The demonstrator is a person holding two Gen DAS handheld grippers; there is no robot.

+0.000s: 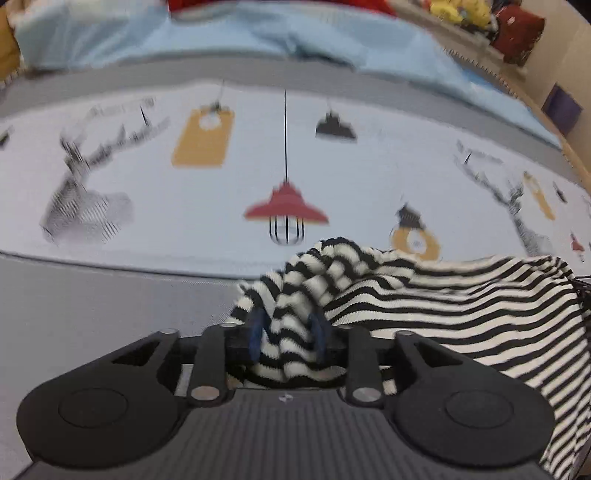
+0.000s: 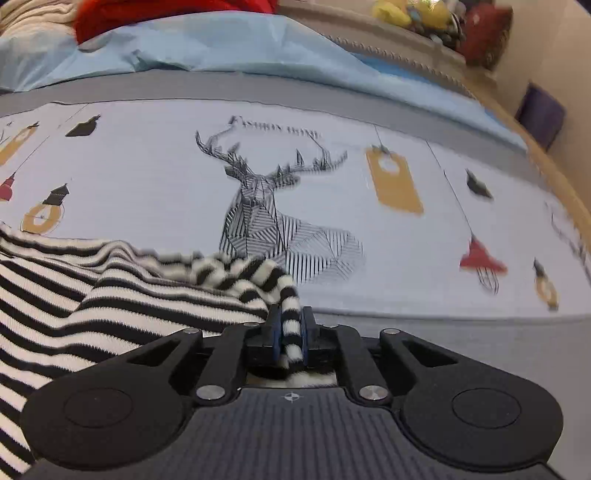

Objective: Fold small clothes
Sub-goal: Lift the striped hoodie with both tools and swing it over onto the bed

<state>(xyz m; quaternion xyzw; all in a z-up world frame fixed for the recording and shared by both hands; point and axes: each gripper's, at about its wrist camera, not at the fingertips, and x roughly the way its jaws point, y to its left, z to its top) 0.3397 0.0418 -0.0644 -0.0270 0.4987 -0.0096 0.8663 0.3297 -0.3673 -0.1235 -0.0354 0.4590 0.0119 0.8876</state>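
- Left tongs (image 1: 286,338) are gripping bunched edge of striped garment (image 1: 443,306).
- Right tongs (image 2: 290,334) are pinching its other striped edge, over the bed cover (image 2: 147,192).

A home bedroom: printed bedspread (image 2: 155,177), blue pillow (image 2: 192,48), plush toys (image 2: 413,14).

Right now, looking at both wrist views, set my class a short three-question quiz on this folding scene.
1. True or false: the right gripper grips the striped garment.
2. Which animal is printed on the bed sheet? A) deer B) cat C) horse
3. Fill in: the garment's stripes are black and ____.

Key: 1 true, its jaws pinch a narrow bunch of cloth; 2 A, the deer; 3 white.
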